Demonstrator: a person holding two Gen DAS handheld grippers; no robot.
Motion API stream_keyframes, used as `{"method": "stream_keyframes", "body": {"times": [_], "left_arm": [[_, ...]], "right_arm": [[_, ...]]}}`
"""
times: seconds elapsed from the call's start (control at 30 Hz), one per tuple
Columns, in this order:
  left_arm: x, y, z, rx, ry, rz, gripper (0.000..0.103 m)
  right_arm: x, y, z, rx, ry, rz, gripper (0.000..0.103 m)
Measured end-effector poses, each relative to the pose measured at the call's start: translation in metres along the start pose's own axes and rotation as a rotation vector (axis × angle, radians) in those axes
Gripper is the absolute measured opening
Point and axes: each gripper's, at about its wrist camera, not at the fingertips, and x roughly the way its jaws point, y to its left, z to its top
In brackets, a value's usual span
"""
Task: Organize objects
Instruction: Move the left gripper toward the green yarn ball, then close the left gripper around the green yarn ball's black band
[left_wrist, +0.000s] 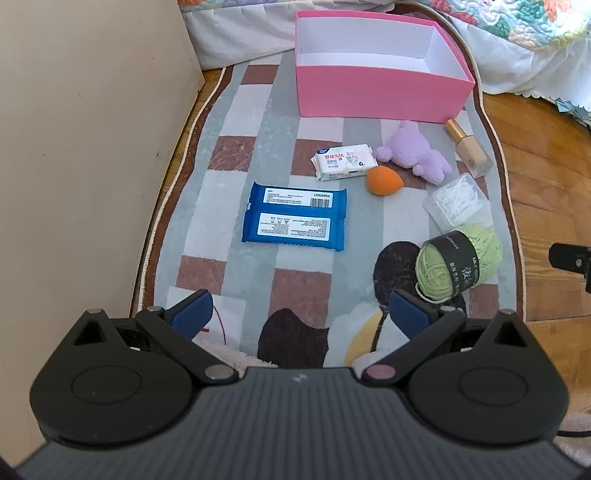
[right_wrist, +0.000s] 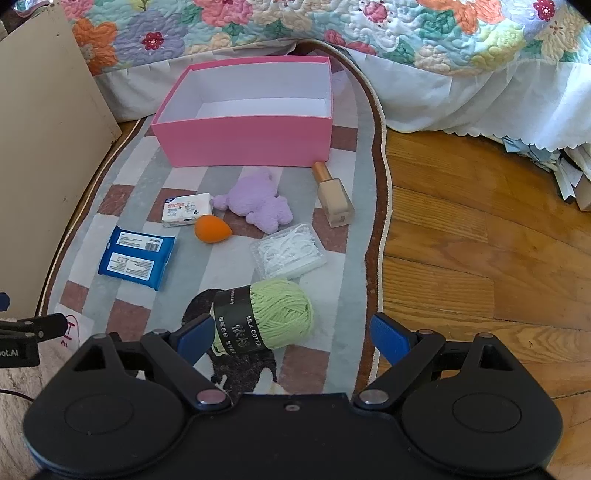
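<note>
Both the left gripper (left_wrist: 301, 314) and right gripper (right_wrist: 291, 338) gape empty; green yarn (right_wrist: 275, 314), sponge (right_wrist: 212, 229), wipes (right_wrist: 136, 262) lie before the pink box (right_wrist: 243, 142)

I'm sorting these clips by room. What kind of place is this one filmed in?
Most likely a bedroom floor: a floral quilt with a white bed skirt hangs beside a rug laid on wood parquet.

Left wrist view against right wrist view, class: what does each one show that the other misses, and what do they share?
Only the left wrist view shows the left gripper, open over the rug's edge. Only the right wrist view shows the right gripper, open near the green yarn, plus the whole flowered quilt. Both show the empty pink box, blue wipes pack, orange sponge and purple plush toy.
</note>
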Motion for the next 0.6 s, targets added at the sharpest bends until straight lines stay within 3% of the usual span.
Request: {"method": "stream_keyframes", "body": {"times": [0.1, 0.3, 0.47, 0.6], "left_arm": [[-0.014, -0.002, 0.000, 0.019, -0.032, 0.003, 0.103], [-0.024, -0.006, 0.013, -0.001, -0.062, -0.045, 0.103], [0.005, -0.026, 0.027, 0.007, -0.034, -0.155, 0.102], [0.039, -0.047, 0.038, 0.022, -0.005, -0.213, 0.101]], "right_arm": [[-0.008, -0.003, 0.000, -0.047, -0.026, 0.020, 0.093], [-0.043, -0.008, 0.001, -0.268, -0.180, 0.099, 0.093], [-0.034, -0.015, -0.009, -0.367, -0.331, 0.174, 0.094], [-0.001, -0.007, -0.014, -0.417, -0.322, 0.198, 0.094]]}}
